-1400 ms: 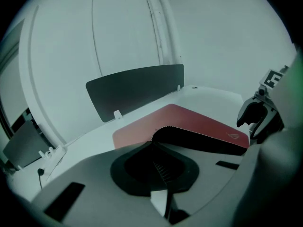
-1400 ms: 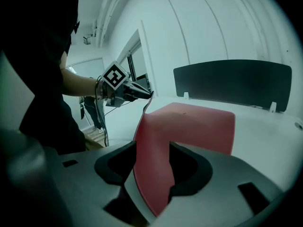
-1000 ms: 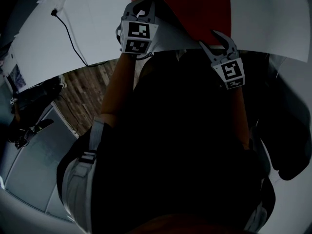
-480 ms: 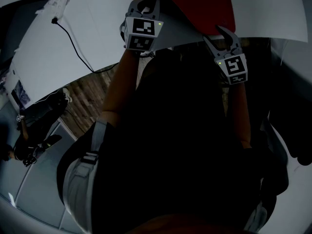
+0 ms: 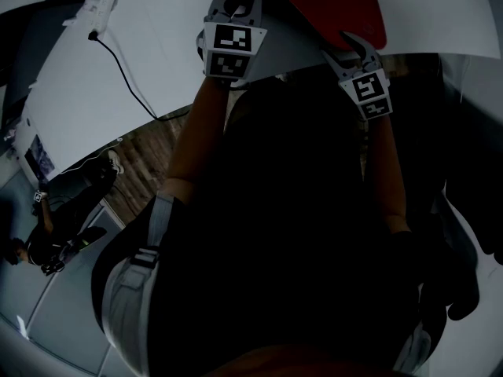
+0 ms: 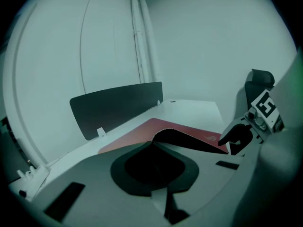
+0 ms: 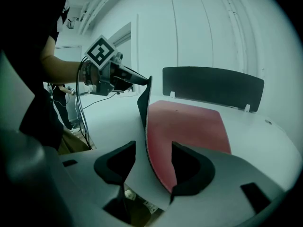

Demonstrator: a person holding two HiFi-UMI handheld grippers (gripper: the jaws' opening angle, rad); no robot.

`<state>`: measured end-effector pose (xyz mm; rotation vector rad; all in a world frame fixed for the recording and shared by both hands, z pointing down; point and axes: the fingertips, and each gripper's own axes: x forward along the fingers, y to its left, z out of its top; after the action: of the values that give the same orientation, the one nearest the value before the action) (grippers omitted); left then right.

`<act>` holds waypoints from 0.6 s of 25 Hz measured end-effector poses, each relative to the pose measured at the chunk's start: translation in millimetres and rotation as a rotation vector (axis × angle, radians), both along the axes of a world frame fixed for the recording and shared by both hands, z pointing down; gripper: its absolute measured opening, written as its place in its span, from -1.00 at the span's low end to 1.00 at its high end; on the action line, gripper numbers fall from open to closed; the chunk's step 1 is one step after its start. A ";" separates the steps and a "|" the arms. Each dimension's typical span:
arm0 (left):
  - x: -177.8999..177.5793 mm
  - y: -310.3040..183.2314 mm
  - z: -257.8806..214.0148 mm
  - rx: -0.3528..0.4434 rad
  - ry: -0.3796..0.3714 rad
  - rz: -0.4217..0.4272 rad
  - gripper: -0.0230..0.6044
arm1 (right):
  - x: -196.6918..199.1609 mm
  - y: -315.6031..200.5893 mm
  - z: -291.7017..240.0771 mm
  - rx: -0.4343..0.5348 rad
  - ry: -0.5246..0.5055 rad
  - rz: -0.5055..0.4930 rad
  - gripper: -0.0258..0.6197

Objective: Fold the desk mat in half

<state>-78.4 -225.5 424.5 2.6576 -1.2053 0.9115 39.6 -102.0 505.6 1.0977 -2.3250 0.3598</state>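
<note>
The left tongs [image 6: 154, 144] are pressed together, pinching the near edge of the mat [image 6: 142, 134] and holding it raised so its black underside shows. The right tongs [image 7: 154, 150] stand spread, and the upturned edge passes between them unpinched. The red mat lies on the white counter [image 5: 157, 45] at the top centre of the head view, with both tongs at its near edge.

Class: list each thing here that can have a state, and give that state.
desk mat: mostly flat on the desk, near edge lifted, not yet folded.
left claw: shut on the desk mat's lifted edge.
right claw: open, desk mat's edge between its jaws.
divider panel: upright at the desk's far edge.
</note>
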 end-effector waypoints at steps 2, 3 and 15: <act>1.0 1.1 -3.8 0.009 0.007 -0.001 -0.86 | 2.7 -0.9 7.0 -0.004 0.013 0.011 -0.20; 1.0 0.9 -5.1 0.013 0.009 -0.001 -0.86 | 3.8 -1.6 10.7 -0.006 0.020 0.015 -0.20; -7.8 -15.1 -20.7 0.008 0.005 -0.052 -0.86 | 51.9 -17.0 21.1 0.000 0.125 0.111 -0.55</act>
<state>-86.2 -240.6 403.7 2.6198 -1.2732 0.8935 91.5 -119.1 526.7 1.2170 -2.1609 0.3226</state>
